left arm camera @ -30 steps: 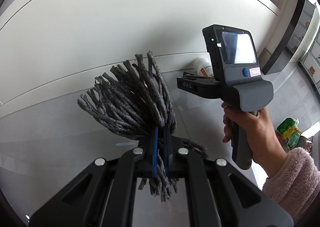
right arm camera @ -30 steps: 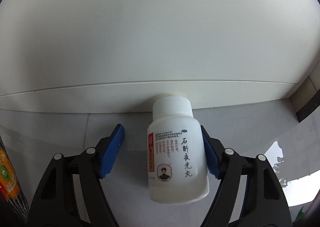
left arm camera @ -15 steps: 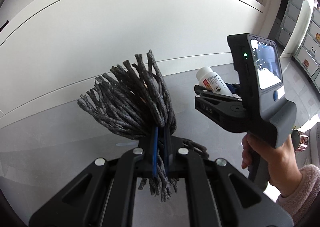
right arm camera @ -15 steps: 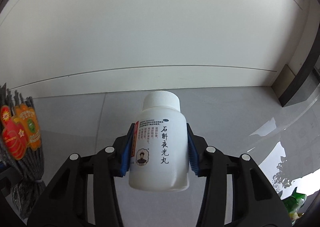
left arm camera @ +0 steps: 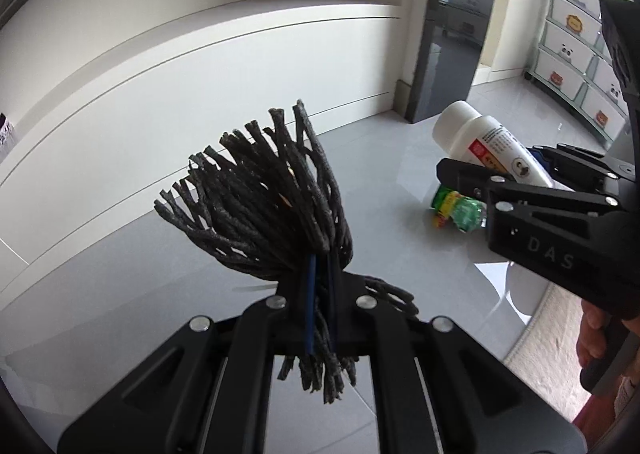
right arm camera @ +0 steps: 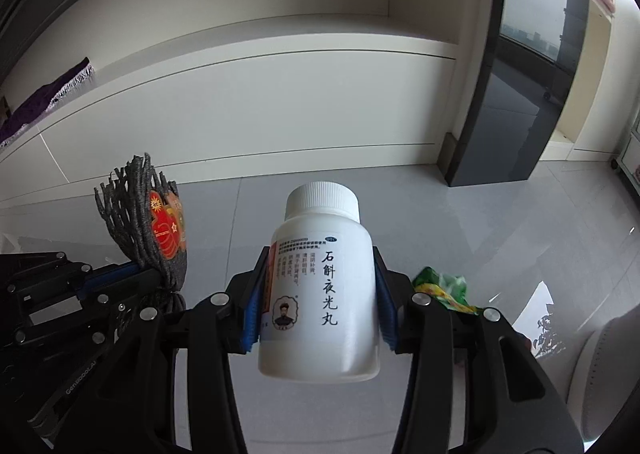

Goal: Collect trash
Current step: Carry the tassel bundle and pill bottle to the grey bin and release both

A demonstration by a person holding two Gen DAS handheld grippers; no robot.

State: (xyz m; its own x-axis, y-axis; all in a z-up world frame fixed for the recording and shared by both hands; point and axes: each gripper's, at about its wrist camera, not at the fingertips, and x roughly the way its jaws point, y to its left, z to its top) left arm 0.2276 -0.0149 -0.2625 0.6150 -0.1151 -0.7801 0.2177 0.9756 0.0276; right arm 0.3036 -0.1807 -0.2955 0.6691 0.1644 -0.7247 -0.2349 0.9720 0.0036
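My left gripper (left arm camera: 320, 274) is shut on a bundle of dark grey cords (left arm camera: 264, 198), held above the grey floor; the bundle (right arm camera: 140, 222) with a red and orange label shows at the left of the right wrist view, where the left gripper (right arm camera: 160, 278) holds it. My right gripper (right arm camera: 318, 302) is shut on a white pill bottle (right arm camera: 320, 286) with a white cap and black Chinese print, lifted off the floor. In the left wrist view the bottle (left arm camera: 488, 146) and right gripper (left arm camera: 532, 170) are at the right. A crumpled green wrapper (left arm camera: 460, 208) lies on the floor (right arm camera: 444, 286).
A long white low cabinet (right arm camera: 240, 106) runs along the back. A dark glossy panel (right arm camera: 508, 114) stands at its right end. White drawer units with animal stickers (left arm camera: 576, 50) stand far right. A purple cloth (right arm camera: 44, 102) lies on the cabinet top. A pale rug edge (left arm camera: 540, 326) shows at lower right.
Both grippers rose and pulled back from the wall with their loads. The right gripper closed on the pill bottle and lifted it. The green wrapper and dark panel came into view.
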